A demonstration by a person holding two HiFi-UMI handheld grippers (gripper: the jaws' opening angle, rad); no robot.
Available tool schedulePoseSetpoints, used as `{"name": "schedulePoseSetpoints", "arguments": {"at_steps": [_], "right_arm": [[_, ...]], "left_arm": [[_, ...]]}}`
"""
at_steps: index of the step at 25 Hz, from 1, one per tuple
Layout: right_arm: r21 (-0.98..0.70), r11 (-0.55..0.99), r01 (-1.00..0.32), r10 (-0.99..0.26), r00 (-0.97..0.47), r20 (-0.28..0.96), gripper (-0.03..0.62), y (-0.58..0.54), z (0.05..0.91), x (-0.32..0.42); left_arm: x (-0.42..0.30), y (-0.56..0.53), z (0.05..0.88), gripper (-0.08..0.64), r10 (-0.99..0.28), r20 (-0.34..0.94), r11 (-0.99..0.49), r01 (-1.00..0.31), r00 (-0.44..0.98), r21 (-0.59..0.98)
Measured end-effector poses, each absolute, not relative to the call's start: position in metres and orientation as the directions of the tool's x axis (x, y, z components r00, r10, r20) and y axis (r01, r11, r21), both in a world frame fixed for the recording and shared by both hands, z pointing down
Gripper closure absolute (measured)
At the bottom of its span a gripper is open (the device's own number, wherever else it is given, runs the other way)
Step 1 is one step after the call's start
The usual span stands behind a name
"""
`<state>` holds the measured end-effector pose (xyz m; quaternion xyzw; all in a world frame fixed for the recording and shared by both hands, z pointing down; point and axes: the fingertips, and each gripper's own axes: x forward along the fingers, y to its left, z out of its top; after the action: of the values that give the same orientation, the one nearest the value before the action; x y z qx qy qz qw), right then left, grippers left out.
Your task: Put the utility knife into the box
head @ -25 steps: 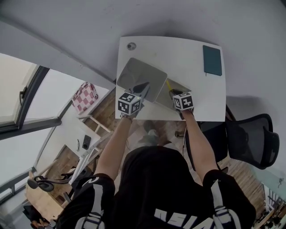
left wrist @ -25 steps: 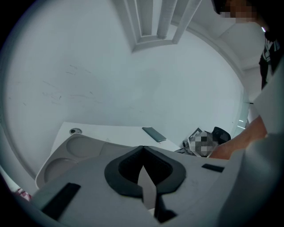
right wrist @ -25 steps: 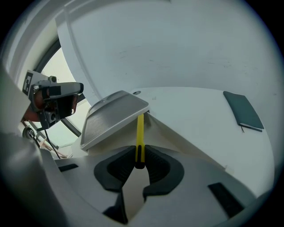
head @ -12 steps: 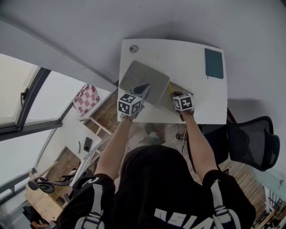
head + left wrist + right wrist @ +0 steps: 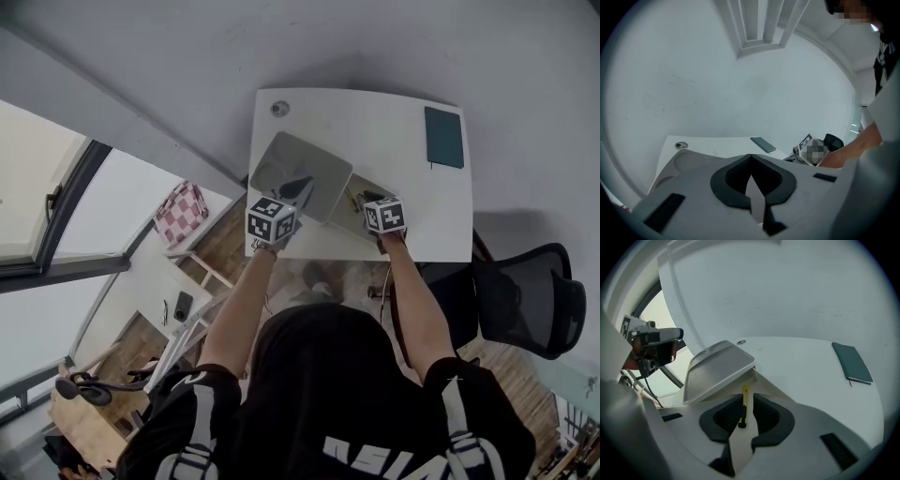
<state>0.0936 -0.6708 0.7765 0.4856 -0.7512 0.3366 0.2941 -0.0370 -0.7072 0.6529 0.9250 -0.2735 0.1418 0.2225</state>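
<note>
A grey box point(image 5: 364, 214) sits near the front edge of the white table point(image 5: 394, 122). Its lid point(image 5: 300, 173) is tilted up, and my left gripper point(image 5: 292, 190) is shut on the lid's front edge. In the left gripper view that edge shows as a pale wedge, the lid point(image 5: 757, 202), pinched in my left gripper point(image 5: 751, 161). The yellow utility knife point(image 5: 745, 397) with its black end lies inside the box point(image 5: 771, 385), under the raised lid point(image 5: 717, 369). My right gripper point(image 5: 744, 411) hangs open over the knife, with gaps on both sides. From above, the knife point(image 5: 352, 200) is faint beside my right gripper point(image 5: 367, 200).
A teal notebook point(image 5: 443, 137) lies at the table's far right corner, also the notebook point(image 5: 853, 363). A round cable grommet point(image 5: 278, 109) is at the far left corner. A black office chair point(image 5: 525, 300) stands right of the table. A grey wall lies behind.
The knife stood up past the lid's right edge before; now it lies low inside the box between the right jaws. The left gripper still holds the lid up.
</note>
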Motion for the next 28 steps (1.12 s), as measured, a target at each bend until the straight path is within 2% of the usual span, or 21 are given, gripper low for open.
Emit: {"name": "schedulePoseSetpoints", "arguments": {"at_steps": [14,28], "right_arm": [[-0.168,0.334,-0.927,-0.701,-0.364,0.613,0.540,-0.653,0.686,0.116],[-0.117,0.410,-0.905,-0.764,-0.410,0.498,0.577,-0.596,0.619,0.135]], "left_arm": [[-0.018,-0.667,0.617,0.535,-0.483,0.352,-0.765,-0.582,0.802,0.277],[0.002,-0.611,0.572,0.535,-0.545,0.294,-0.753,-0.613,0.785,0.240]]}}
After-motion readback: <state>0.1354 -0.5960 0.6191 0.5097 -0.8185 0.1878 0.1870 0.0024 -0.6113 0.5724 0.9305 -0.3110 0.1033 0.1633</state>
